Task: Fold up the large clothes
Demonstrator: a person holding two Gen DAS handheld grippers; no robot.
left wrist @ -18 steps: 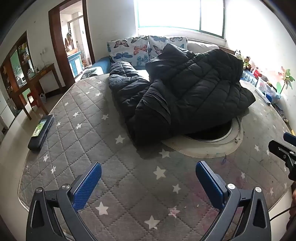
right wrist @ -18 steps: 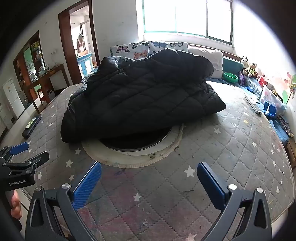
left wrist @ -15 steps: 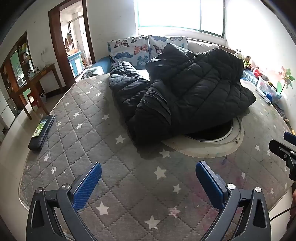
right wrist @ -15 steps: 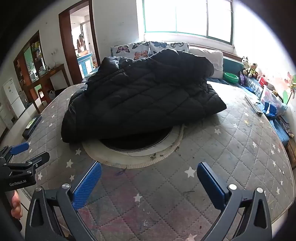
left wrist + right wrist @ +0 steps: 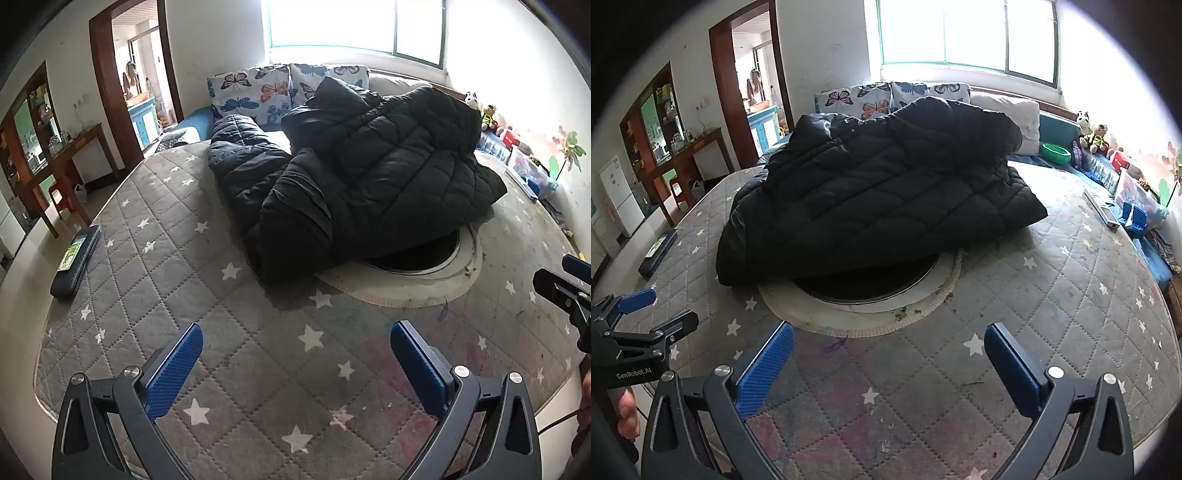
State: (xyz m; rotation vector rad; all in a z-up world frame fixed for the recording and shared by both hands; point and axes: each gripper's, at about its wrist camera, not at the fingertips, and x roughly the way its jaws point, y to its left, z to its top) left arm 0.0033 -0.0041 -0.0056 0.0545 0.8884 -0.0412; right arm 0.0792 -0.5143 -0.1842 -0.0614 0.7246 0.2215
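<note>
We see a grey quilted mattress with white stars filling the lower frame, and at centre right a round pale patch with a dark circle inside it. At the far left edge of the mattress lies a long dark case bearing a green label. Butterfly-print pillows line the upper centre under a bright window. In the upper left we find a doorway and a wooden table. Stuffed toys and a green bowl sit at upper right in the right wrist view, a white fridge at far left
</note>
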